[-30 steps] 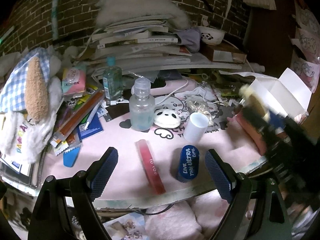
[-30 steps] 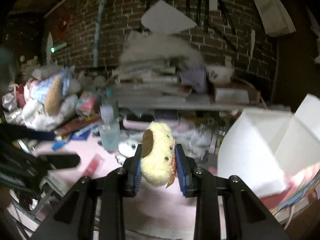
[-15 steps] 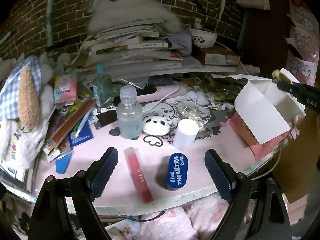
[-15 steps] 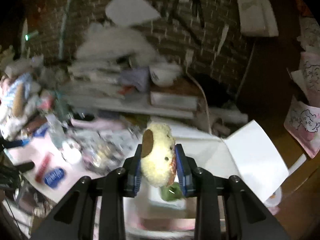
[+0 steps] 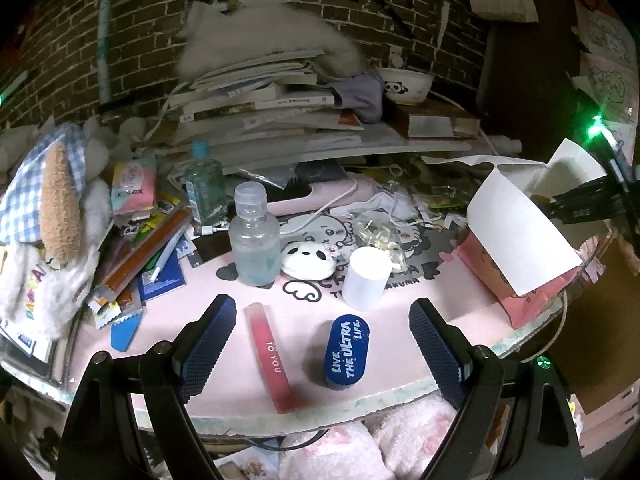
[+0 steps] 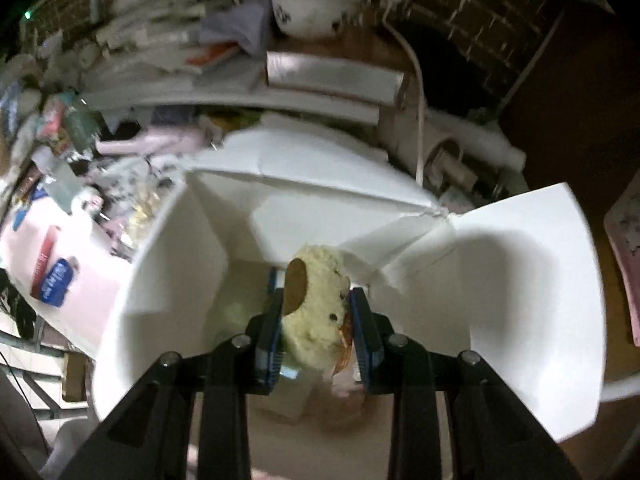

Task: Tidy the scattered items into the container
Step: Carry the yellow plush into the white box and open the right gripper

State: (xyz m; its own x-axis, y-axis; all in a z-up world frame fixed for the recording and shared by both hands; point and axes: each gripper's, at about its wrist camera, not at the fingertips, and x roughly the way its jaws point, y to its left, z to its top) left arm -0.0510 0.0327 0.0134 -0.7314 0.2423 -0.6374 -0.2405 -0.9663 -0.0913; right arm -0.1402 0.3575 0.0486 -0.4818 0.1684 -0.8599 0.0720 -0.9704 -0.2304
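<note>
My right gripper [image 6: 316, 316] is shut on a yellow plush toy [image 6: 314, 312] with a brown ear and holds it inside the open white box [image 6: 168, 272], between its raised flaps. The same box [image 5: 516, 224] stands at the right of the pink mat in the left wrist view, with the right gripper's black body [image 5: 592, 200] over it. My left gripper [image 5: 320, 344] is open and empty above the mat's front edge. Between its fingers lie a red tube [image 5: 268, 356] and a blue case [image 5: 346, 352].
A clear bottle [image 5: 256, 240], a panda toy [image 5: 308, 260] and a white cup [image 5: 366, 278] stand on the mat [image 5: 420, 304]. Snack packets and plush toys pile at the left [image 5: 60, 208]. Stacked books [image 5: 260, 112] and a panda bowl [image 5: 406, 86] sit behind.
My right gripper has carried the plush toy right across the table and lowered it into the white box. My left gripper has stayed nearly still, open.
</note>
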